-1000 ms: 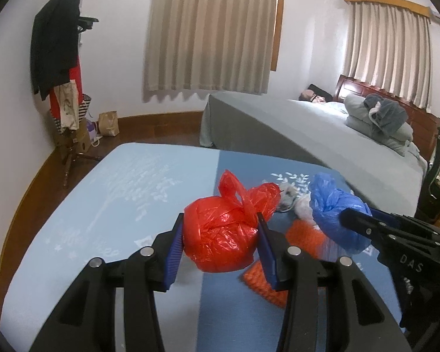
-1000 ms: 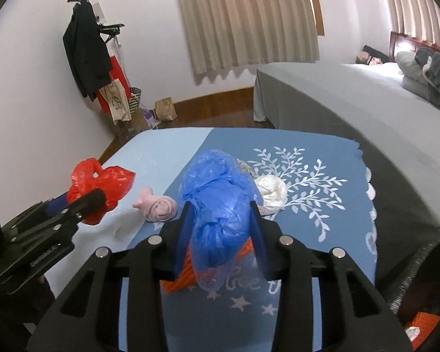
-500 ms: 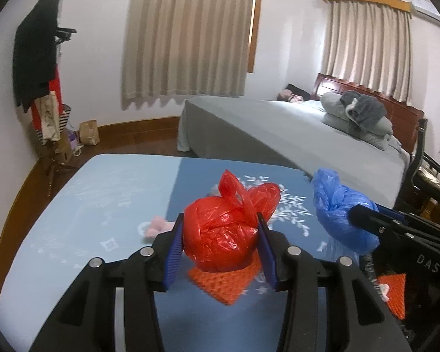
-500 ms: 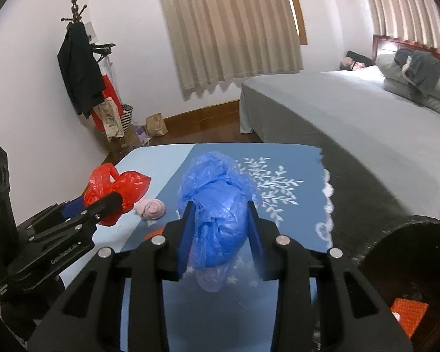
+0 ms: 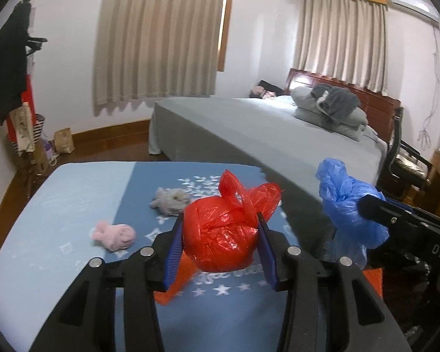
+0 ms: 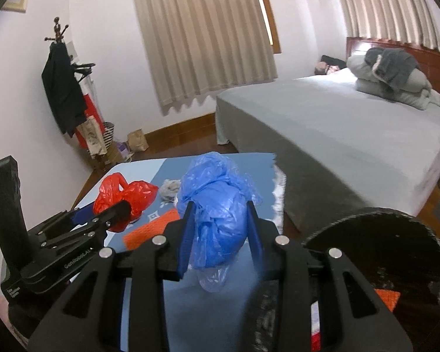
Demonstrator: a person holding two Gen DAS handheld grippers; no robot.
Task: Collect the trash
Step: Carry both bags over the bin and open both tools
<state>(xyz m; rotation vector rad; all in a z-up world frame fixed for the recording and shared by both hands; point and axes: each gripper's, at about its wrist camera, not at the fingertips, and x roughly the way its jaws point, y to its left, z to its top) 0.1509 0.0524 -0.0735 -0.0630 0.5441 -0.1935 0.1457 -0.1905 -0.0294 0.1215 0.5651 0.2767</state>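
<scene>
A knotted red bag (image 5: 220, 231) is pinched between the blue pads of the left fingers (image 5: 173, 249), held above the desk (image 5: 58, 205). A blue bag (image 6: 217, 214) is pinched by the right fingers (image 6: 186, 237), near the desk's right edge. On the desk, a grey wad (image 5: 168, 201), a pink wad (image 5: 114, 234) and an orange net (image 6: 149, 228) are seen. A black bin (image 6: 381, 252) is seen right of the desk, a bed (image 5: 264, 129) beyond it.
</scene>
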